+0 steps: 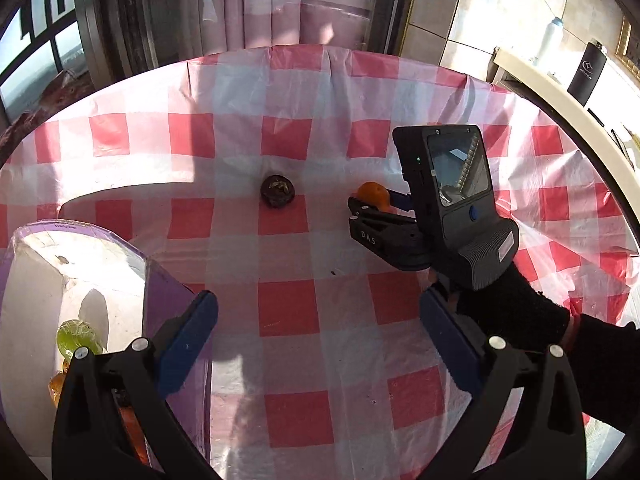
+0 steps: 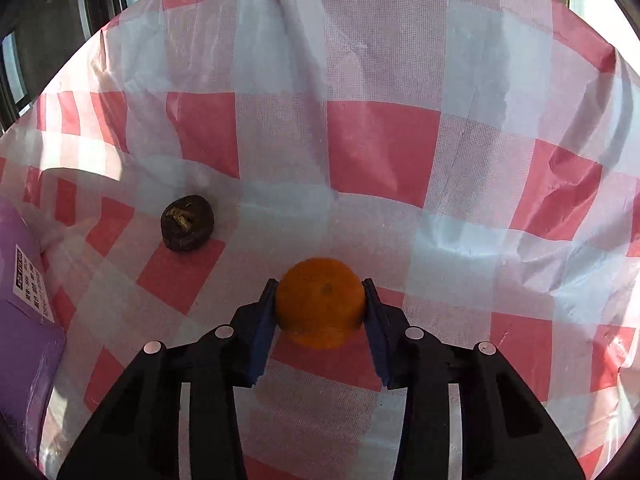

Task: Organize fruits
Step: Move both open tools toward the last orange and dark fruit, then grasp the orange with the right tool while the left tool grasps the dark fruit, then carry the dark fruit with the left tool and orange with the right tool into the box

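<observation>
An orange point(image 2: 320, 303) sits on the red-and-white checked tablecloth point(image 2: 380, 152), and both blue pads of my right gripper point(image 2: 320, 300) press its sides. The left wrist view shows the same orange point(image 1: 374, 196) in the right gripper point(image 1: 366, 204). A dark round fruit point(image 2: 187, 223) lies to the orange's left, apart from it; it also shows in the left wrist view point(image 1: 277, 190). My left gripper point(image 1: 318, 336) is open and empty above the cloth. A purple box point(image 1: 80, 280) at the lower left holds a green fruit point(image 1: 78, 338) and orange pieces.
The purple box's side with a label point(image 2: 28, 292) stands at the left of the right wrist view. The table's far edge point(image 1: 300, 50) meets curtains and a window. A counter with bottles point(image 1: 588, 76) stands at the right.
</observation>
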Tool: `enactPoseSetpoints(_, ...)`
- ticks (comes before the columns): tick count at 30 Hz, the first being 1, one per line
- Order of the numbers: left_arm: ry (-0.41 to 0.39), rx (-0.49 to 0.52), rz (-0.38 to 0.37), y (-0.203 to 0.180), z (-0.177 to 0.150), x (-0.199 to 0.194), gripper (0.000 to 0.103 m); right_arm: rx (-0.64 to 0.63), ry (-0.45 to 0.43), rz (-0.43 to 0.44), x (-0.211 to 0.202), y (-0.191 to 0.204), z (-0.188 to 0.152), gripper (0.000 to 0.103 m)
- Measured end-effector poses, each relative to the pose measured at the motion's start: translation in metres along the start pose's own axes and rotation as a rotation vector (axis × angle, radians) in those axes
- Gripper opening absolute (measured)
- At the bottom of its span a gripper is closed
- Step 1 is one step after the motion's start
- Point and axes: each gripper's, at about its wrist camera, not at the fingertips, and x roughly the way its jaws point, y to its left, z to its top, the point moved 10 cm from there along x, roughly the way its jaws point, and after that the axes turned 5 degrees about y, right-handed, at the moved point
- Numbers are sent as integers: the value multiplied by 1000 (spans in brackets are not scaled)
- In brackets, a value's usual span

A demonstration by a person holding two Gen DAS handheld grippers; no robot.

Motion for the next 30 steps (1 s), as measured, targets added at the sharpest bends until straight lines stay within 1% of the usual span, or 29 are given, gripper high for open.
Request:
enactPoseSetpoints(5, 50, 12, -11, -20, 13, 46, 101, 101, -43, -3, -30, -46, -14, 39)
enactPoseSetpoints(7, 60, 0, 2, -18, 23, 68, 101, 127, -47, -19, -42, -63, -27, 39)
enactPoseSetpoints(8, 63, -12, 10, -14, 29, 79, 101, 137, -48, -27, -49, -70, -33, 39)
enactPoseSetpoints(13, 67, -91, 122, 23, 60, 130, 101, 197, -42, -45, -74, -93, -69, 39)
enactPoseSetpoints(15, 69, -126, 161, 40, 70, 144, 100, 221, -42, -46, -83, -98, -75, 39)
enactPoseSetpoints(18, 61, -166, 170, 56, 84, 158, 99, 248, -47, -42, -94, -98, -84, 39)
enactPoseSetpoints(20, 66, -196, 161, 64, 91, 165, 93, 262, -51, -32, -99, -95, -90, 40)
enactPoseSetpoints(21, 71, -207, 149, 65, 93, 168, 87, 265, -51, -26, -101, -93, -96, 40)
enactPoseSetpoints(22, 78, -214, 135, 66, 93, 171, 83, 265, -52, -22, -101, -93, -100, 40)
enactPoseSetpoints(23, 87, -219, 122, 65, 93, 174, 81, 264, -52, -18, -102, -91, -102, 40)
enactPoseSetpoints(24, 81, -220, 144, 62, 98, 162, 80, 262, -51, -16, -103, -89, -103, 40)
enactPoseSetpoints(25, 77, -217, 129, 66, 93, 176, 79, 260, -50, -15, -104, -88, -104, 40)
enactPoseSetpoints(26, 73, -216, 130, 65, 93, 176, 77, 260, -52, -15, -105, -87, -105, 40)
enactPoseSetpoints(27, 65, -212, 132, 64, 91, 174, 63, 260, -54, -14, -110, -87, -107, 40)
enactPoseSetpoints(28, 64, -204, 129, 61, 91, 173, 43, 260, -56, -15, -112, -87, -108, 40)
enactPoseSetpoints(30, 80, -191, 90, 52, 84, 170, 41, 260, -57, -18, -116, -85, -111, 40)
